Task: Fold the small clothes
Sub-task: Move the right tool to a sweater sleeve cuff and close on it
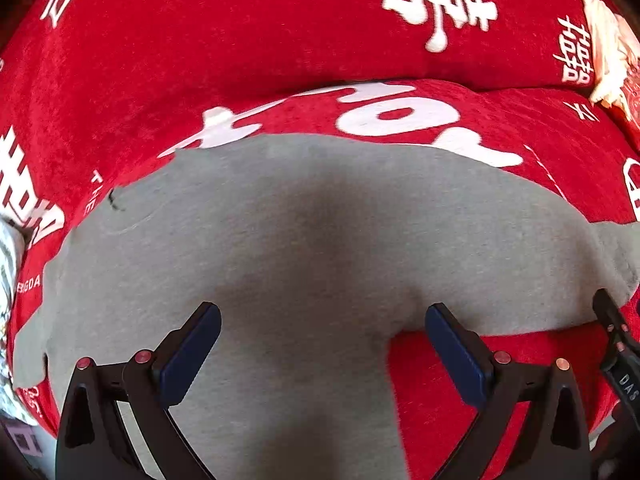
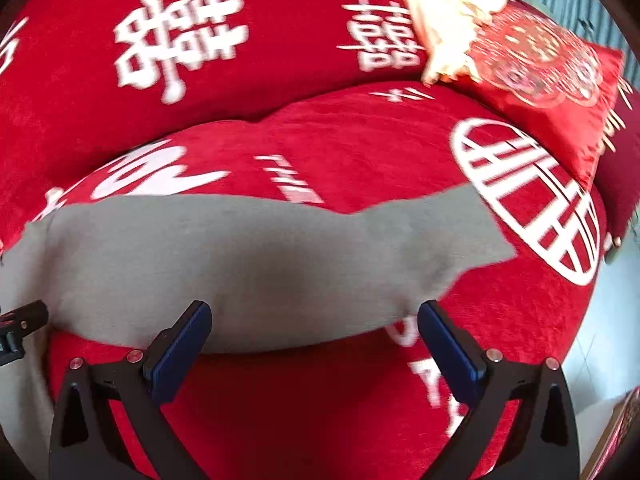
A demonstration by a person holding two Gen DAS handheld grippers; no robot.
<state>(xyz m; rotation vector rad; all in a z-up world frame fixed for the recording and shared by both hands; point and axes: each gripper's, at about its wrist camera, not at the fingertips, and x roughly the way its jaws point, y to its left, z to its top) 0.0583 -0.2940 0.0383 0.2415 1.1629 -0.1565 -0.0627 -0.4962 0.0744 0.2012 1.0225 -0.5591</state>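
Both pairs of blue-padded fingers are spread wide and grasp nothing. The left gripper (image 1: pixel 322 350) hovers over a grey garment (image 1: pixel 304 240), which lies spread flat on a red sofa seat cushion (image 2: pixel 360 152) printed with white characters. The right gripper (image 2: pixel 316 342) hovers at the garment's (image 2: pixel 240 256) near edge, towards the cushion's front. Behind the seat stands the matching red backrest (image 1: pixel 240 32). A red embroidered pillow (image 2: pixel 548 80) leans in the seat's far right corner.
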